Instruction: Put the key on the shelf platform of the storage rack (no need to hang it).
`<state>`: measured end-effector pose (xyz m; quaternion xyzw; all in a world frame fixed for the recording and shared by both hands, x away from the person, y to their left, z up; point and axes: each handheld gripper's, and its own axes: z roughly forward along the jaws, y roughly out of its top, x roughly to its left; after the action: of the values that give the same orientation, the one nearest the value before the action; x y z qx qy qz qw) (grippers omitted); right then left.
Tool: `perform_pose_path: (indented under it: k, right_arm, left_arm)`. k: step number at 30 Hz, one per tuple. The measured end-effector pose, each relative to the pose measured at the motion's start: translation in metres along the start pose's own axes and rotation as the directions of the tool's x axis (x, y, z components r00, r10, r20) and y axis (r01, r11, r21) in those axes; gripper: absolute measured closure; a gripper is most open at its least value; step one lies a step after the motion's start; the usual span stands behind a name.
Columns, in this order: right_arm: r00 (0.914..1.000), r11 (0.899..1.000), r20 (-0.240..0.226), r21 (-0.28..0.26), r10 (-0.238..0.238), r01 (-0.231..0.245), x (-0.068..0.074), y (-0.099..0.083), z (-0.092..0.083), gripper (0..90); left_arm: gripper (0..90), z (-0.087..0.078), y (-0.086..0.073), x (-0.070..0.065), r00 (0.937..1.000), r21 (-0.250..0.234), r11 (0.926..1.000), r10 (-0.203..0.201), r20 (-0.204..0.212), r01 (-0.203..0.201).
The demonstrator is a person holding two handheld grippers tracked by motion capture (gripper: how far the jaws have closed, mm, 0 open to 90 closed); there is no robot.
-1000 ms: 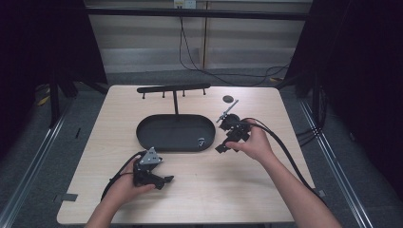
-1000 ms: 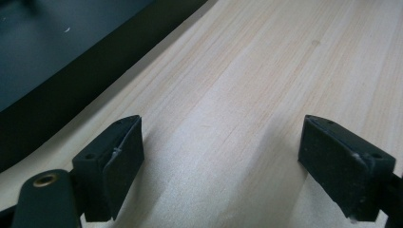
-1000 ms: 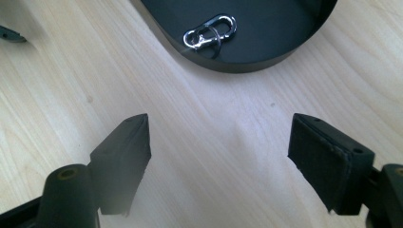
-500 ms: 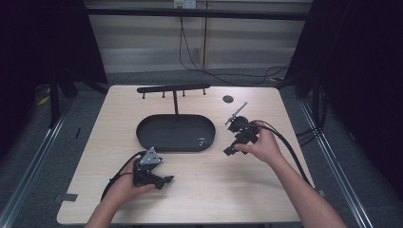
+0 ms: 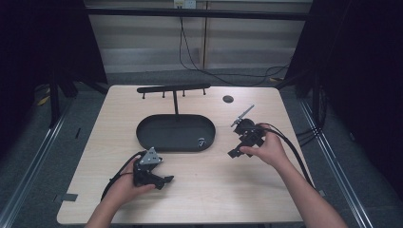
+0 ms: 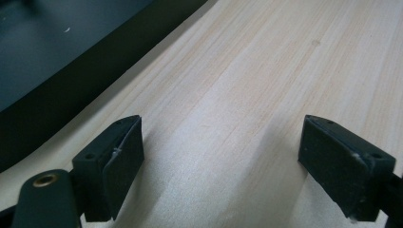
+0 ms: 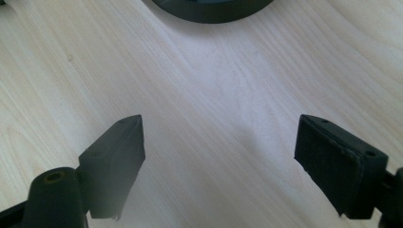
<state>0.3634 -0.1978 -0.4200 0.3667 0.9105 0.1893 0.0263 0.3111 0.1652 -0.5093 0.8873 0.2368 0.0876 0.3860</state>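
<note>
A black oval tray lies mid-table, and a small shiny item rests inside it near its right front. My right gripper hovers over bare wood just right of the tray. Its jaws have just been opening and are open, with nothing between them. The tray's rim lies ahead of it. My left gripper sits low on the table in front of the tray's left half, open over bare wood. The tray wall is at its upper left.
A black rack with several pegs stands behind the tray. A small dark round disc lies at the back right. Cables trail from both grippers toward the near edge. Dark curtains and floor surround the table.
My right gripper has drawn back to the right, away from the tray's right end. The left gripper and the shiny item in the tray have stayed put.
</note>
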Motion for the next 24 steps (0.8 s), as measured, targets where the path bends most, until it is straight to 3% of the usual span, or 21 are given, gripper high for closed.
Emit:
perform_pose_path:
  k: [24]
  right_arm:
    - [0.9991,0.999,0.005,-0.03,0.043,-0.043,-0.016,-0.042,-0.003,17.0]
  left_arm:
    - [15.0,0.0,0.0,0.0,1.0,0.0,1.0,0.0,0.0,0.0]
